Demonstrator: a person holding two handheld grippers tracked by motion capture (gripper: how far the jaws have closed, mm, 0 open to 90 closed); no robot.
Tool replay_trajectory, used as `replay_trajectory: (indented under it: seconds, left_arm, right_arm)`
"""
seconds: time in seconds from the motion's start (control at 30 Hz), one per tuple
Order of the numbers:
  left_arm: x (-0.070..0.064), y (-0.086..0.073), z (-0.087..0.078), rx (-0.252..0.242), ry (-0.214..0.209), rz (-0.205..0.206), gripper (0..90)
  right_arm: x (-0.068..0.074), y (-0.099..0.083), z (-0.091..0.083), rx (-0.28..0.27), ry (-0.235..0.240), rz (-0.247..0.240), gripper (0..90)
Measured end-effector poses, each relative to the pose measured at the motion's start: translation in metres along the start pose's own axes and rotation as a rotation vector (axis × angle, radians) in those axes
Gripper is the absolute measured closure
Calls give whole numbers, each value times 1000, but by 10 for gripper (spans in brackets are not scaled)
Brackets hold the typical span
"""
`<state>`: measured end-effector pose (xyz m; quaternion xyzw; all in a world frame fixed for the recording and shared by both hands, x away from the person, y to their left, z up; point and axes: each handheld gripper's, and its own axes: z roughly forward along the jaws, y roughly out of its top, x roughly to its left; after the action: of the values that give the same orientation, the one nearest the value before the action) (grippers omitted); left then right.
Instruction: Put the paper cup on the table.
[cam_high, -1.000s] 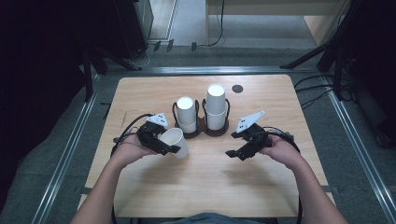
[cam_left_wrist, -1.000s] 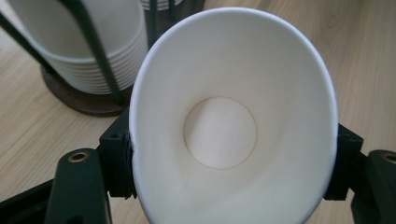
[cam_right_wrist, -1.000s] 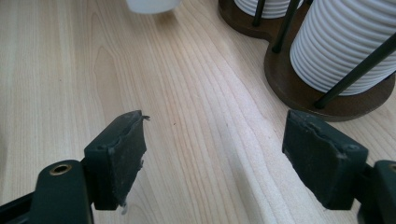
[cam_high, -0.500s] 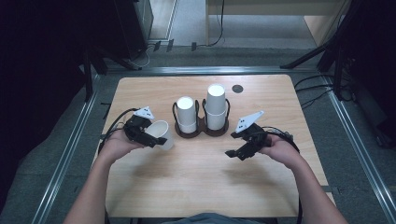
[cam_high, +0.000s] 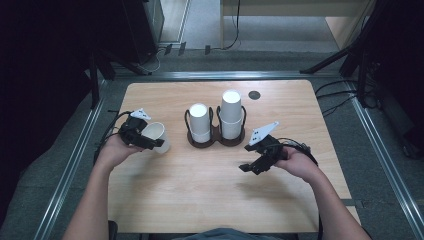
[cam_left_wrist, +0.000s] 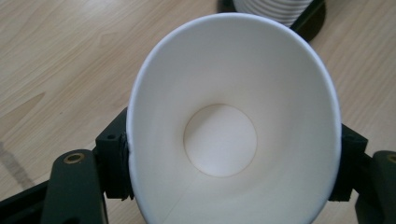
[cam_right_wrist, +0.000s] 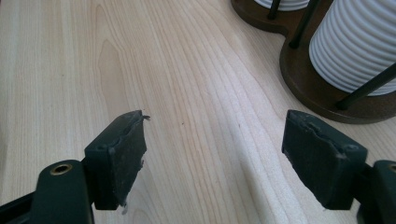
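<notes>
Left tongs (cam_high: 150, 140) clamp a white paper cup (cam_high: 156, 136) at the surface's (cam_high: 200, 200) left — right tongs (cam_high: 252, 166) gape wide, empty.

Bright table, dark surroundings, soft shadows.

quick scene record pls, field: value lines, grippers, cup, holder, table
left gripper: shut on paper cup, left part of table
paper cup: white, empty, squeezed oval between the jaws, mouth toward the gripper camera
right gripper: open, nothing between the jaws, over bare wood near the holder
cup holder: dark, two bays, table centre
cup stacks: white, one per bay, right stack taller
table: light wood, small dark disc near far edge
</notes>
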<state>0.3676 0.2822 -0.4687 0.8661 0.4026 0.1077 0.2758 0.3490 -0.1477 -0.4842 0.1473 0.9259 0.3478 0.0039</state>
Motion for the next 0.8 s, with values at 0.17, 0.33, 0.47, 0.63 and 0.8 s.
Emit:
replay_trajectory:
  seconds: [0.17,0.33,0.47,0.63,0.8]
  left_arm:
    - [12,-2,2,10,46,-39,233]
    - [22,-3,4,14,79,-65,225]
    - [26,-4,6,21,84,-80,219]
    - [25,-3,10,39,89,-74,212]
    - [25,-3,12,46,83,-71,203]
  right_arm:
    - [2,-4,-1,3,-7,4,219]
    - [2,-9,-4,2,-21,18,219]
    - [3,-12,-6,6,-28,21,219]
    - [3,-14,-7,8,-31,22,219]
    - [3,-14,-7,10,-27,25,219]
